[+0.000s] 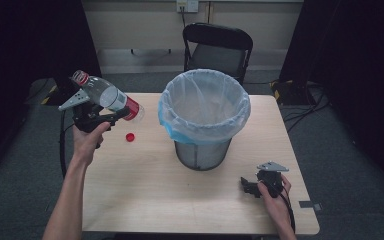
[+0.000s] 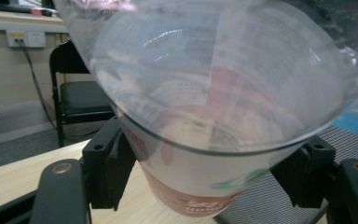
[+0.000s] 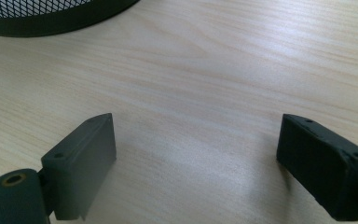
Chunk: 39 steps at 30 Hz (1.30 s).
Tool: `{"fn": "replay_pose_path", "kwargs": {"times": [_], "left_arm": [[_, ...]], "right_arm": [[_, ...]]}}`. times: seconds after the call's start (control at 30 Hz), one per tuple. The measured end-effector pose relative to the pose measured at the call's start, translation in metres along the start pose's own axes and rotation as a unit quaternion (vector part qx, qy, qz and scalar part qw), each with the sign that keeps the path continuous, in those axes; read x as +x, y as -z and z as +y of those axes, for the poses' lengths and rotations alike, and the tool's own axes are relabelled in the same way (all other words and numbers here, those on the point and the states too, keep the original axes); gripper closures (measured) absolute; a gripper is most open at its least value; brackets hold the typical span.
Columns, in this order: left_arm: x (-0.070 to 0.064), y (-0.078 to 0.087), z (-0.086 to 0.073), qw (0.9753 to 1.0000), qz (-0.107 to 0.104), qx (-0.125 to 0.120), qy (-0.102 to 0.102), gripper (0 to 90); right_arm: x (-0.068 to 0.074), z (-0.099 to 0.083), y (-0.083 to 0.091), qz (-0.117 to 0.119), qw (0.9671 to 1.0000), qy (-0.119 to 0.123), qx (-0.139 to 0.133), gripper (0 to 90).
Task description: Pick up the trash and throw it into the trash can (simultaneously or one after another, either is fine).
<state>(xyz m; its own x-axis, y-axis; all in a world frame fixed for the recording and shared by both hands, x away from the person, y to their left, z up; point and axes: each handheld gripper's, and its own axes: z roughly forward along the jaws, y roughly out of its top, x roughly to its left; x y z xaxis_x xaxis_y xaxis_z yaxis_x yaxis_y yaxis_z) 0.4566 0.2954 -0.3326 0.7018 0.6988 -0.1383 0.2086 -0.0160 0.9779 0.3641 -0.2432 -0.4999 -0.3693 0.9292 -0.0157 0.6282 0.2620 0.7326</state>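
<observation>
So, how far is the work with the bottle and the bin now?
Done: the clear plastic bottle with the red label is lifted off the light wooden table, clamped in the left gripper. In hand: it hangs left of the mesh bin with the blue bag liner. Left: dropping it in, and perhaps the small red cap on the table. The right gripper rests open.
</observation>
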Motion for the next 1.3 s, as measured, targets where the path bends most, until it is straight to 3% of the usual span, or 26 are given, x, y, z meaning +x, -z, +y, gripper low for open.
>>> {"fn": "replay_pose_path", "kwargs": {"times": [0.4, 0.77, 0.9, 1.3], "left_arm": [[-0.022, -0.011, 0.036, 0.9994, -0.023, -0.017, -0.018, 28.7], [-0.032, -0.014, 0.070, 0.9977, -0.048, -0.038, -0.031, 28.7], [-0.038, -0.015, 0.077, 0.9970, -0.053, -0.043, -0.037, 28.7], [-0.066, -0.028, 0.092, 0.9928, -0.100, -0.060, -0.030, 28.7]], "right_arm": [[0.000, 0.000, 0.000, 0.000, 1.0000, -0.001, 0.000, 10.7], [0.000, 0.000, 0.000, 0.000, 1.0000, 0.000, 0.000, 10.7], [0.000, 0.000, 0.000, 0.000, 1.0000, 0.000, 0.000, 10.8], [0.000, 0.000, 0.000, 0.001, 1.0000, 0.001, 0.000, 10.8]]}}
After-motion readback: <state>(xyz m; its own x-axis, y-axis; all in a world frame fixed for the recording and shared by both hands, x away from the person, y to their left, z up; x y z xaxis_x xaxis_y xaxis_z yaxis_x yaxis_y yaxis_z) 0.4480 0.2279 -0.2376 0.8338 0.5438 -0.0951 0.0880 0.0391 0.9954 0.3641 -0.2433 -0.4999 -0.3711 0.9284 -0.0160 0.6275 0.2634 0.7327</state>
